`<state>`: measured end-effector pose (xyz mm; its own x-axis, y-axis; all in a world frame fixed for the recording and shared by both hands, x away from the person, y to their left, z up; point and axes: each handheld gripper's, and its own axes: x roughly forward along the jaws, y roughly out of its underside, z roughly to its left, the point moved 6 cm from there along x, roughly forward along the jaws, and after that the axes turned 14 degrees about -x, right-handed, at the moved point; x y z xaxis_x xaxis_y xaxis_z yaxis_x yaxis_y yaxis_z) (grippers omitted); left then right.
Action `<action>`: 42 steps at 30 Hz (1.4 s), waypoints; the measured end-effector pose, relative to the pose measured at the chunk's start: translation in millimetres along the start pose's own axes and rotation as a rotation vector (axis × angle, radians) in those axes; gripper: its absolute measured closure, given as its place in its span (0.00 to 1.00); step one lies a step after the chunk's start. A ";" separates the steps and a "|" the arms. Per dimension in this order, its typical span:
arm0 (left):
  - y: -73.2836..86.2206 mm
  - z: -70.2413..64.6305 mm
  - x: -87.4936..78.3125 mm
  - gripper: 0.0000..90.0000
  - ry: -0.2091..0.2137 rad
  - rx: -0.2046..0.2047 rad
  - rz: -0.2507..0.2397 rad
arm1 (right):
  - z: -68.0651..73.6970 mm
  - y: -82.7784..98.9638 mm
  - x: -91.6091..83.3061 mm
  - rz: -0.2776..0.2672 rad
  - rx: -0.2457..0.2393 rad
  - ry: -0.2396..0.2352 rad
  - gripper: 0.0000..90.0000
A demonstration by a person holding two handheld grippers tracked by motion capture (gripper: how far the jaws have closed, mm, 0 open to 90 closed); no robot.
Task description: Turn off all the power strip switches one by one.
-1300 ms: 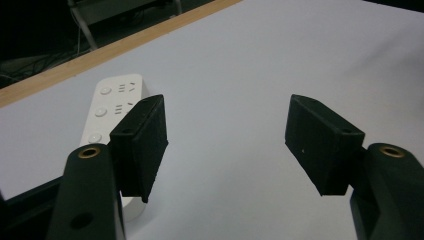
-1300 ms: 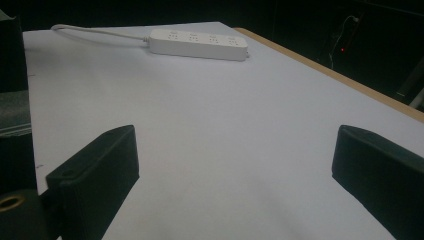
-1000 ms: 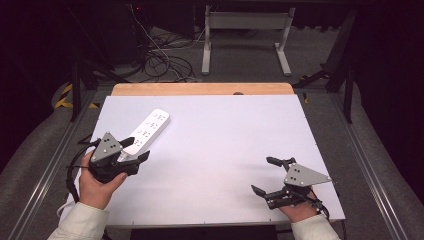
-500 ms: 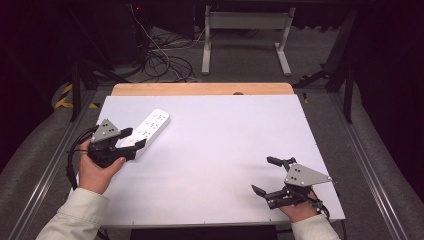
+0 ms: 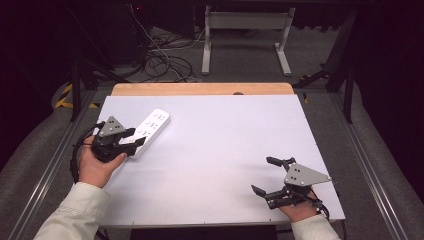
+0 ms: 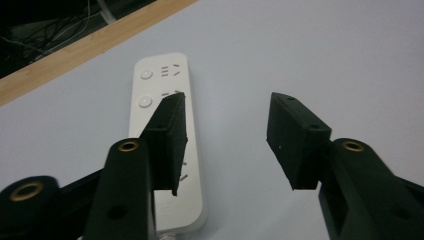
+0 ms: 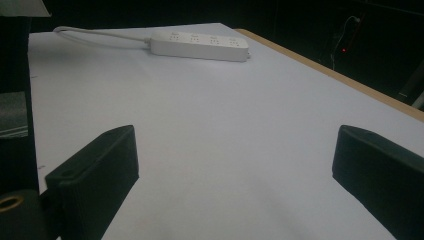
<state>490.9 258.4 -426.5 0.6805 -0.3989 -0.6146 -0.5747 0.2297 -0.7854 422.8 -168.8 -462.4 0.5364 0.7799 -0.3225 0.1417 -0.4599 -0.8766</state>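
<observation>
White tabletop (image 5: 215,150) fills most of the scene, with a wooden strip along its far edge and a dark room of cables and metal frames beyond. At the left, a person's hand in a pale sleeve holds the left gripper (image 5: 134,136) low over the table, its two black jaws spread wide with nothing between them. A white power strip (image 5: 149,131) lies flat on the table, angled away from the person, and it appears to be the thing being reached for. From the left gripper view, the power strip (image 6: 167,145) runs lengthwise under the left-hand jaw and beyond its tip, not centred in the gap; the right-hand jaw stands over bare table, well to the side of the strip. To grasp it well, the likely need is to slide the gripper sideways until the narrow body sits midway between both jaws, then lower and close across its width, not its length. At the right, the right gripper (image 5: 267,176) rests near the table's near edge, jaws also wide apart and empty, with the power strip (image 7: 200,46) far ahead of its fingers and its cord trailing away.
</observation>
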 end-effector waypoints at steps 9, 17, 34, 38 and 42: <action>6.1 20.4 19.6 0.92 -0.029 -0.058 0.130 | 0.4 0.1 0.0 0.000 -0.001 -0.005 0.06; 10.0 45.2 34.8 1.00 -0.074 -0.134 0.188 | 1.4 0.1 0.8 0.001 0.000 -0.013 0.06; 16.1 71.5 57.6 1.00 -0.121 -0.227 0.202 | 1.8 0.1 0.8 0.000 0.000 -0.016 0.06; 17.2 73.2 60.6 1.00 -0.118 -0.238 0.215 | 1.9 0.1 0.8 0.001 -0.001 -0.017 0.06; 18.9 72.5 62.6 1.00 -0.112 -0.240 0.233 | 1.8 0.1 0.7 0.000 -0.001 -0.017 0.06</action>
<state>555.6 302.2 -485.1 0.5567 -0.2573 -0.7899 -0.8018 0.0825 -0.5919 421.7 -167.5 -463.4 0.5217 0.7873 -0.3286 0.1425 -0.4602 -0.8763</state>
